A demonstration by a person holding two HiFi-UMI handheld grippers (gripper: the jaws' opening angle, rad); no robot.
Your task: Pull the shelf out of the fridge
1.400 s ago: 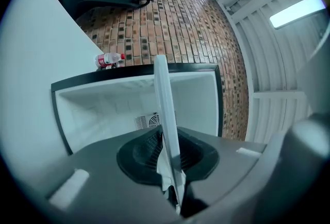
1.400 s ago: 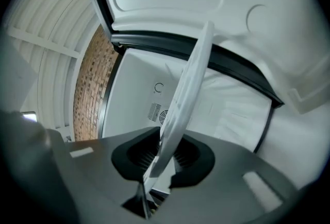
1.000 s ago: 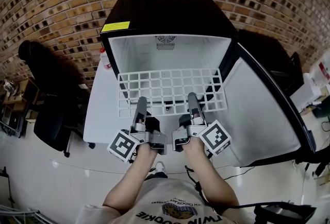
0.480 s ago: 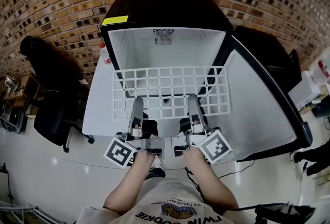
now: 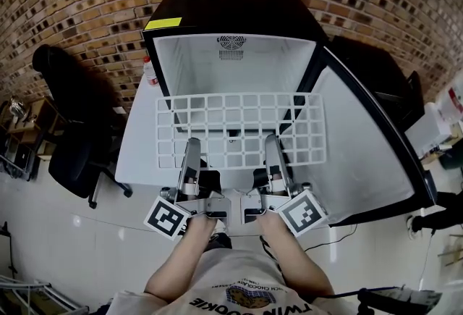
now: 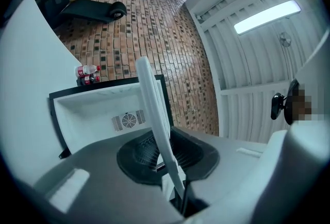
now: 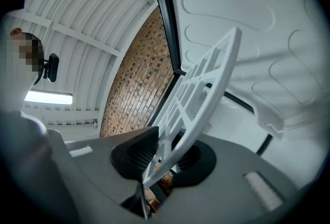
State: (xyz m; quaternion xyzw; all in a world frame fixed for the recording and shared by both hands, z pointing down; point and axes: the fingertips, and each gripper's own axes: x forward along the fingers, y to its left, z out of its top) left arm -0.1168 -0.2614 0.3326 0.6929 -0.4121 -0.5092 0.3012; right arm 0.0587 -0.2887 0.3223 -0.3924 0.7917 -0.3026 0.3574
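The shelf (image 5: 239,129) lies before the fridge (image 5: 231,17), whose door (image 5: 365,154) hangs open at right. Bottles (image 5: 150,73) stand beside its left wall; a chair (image 5: 69,118) stands farther left.

Head view: the near edge of the shelf (image 5: 239,109) lies beneath the left gripper (image 5: 192,148) and the right gripper (image 5: 273,145), so the lower jaw of each is covered from above, and the person's torso (image 5: 242,286) is cut off by the near picture edge. The print on the yellow label (image 5: 162,23) atop the fridge (image 5: 231,6) is too small to read, and the bottle (image 5: 151,74) at its left wall shows only in part. Left gripper view: the shelf stands edge-on, its grid indiscernible.
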